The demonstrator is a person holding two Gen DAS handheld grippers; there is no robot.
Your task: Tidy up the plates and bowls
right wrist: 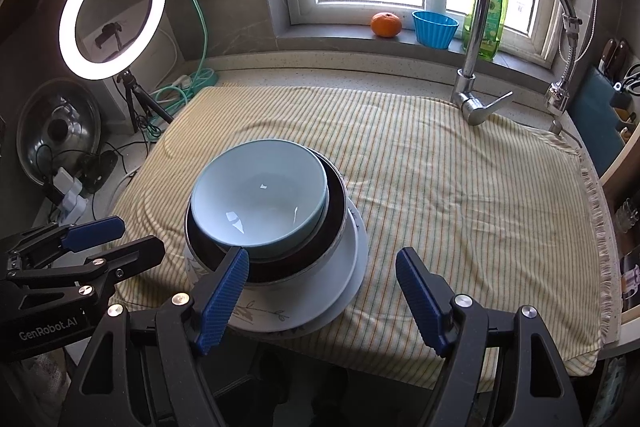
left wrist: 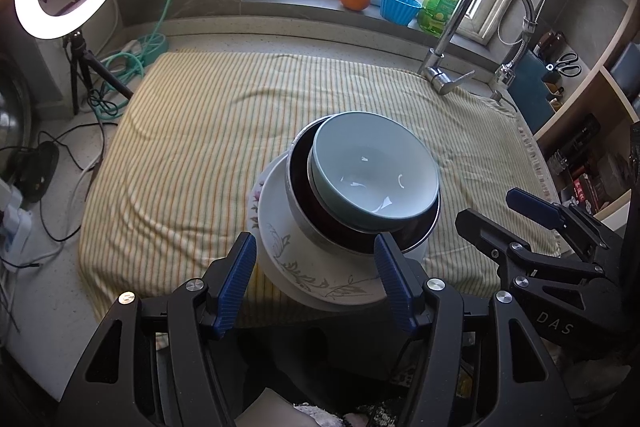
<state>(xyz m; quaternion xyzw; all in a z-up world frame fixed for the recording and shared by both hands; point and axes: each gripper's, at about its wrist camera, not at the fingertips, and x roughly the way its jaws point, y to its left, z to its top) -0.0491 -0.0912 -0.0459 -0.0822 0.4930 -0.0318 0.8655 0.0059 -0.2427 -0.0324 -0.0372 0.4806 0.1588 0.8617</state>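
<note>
A stack stands near the front of the striped cloth (left wrist: 192, 131). A pale blue bowl (left wrist: 372, 171) (right wrist: 260, 199) sits in a dark bowl with a metal rim (left wrist: 316, 219) (right wrist: 328, 247), on white plates with a leaf pattern (left wrist: 288, 251) (right wrist: 320, 291). My left gripper (left wrist: 316, 275) is open, its fingers on either side of the stack's near edge, not touching. My right gripper (right wrist: 324, 291) is open just in front of the stack, its left finger (right wrist: 224, 287) over the dark bowl's rim. Each gripper also shows in the other's view: the right (left wrist: 536, 215), the left (right wrist: 104, 239).
A tap (right wrist: 480, 67) stands at the cloth's back right. On the windowsill are an orange (right wrist: 386, 25), a blue cup (right wrist: 434, 29) and a green soap bottle (right wrist: 486, 23). A ring light on a tripod (right wrist: 112, 15), cables and a metal lid (right wrist: 56, 131) crowd the left.
</note>
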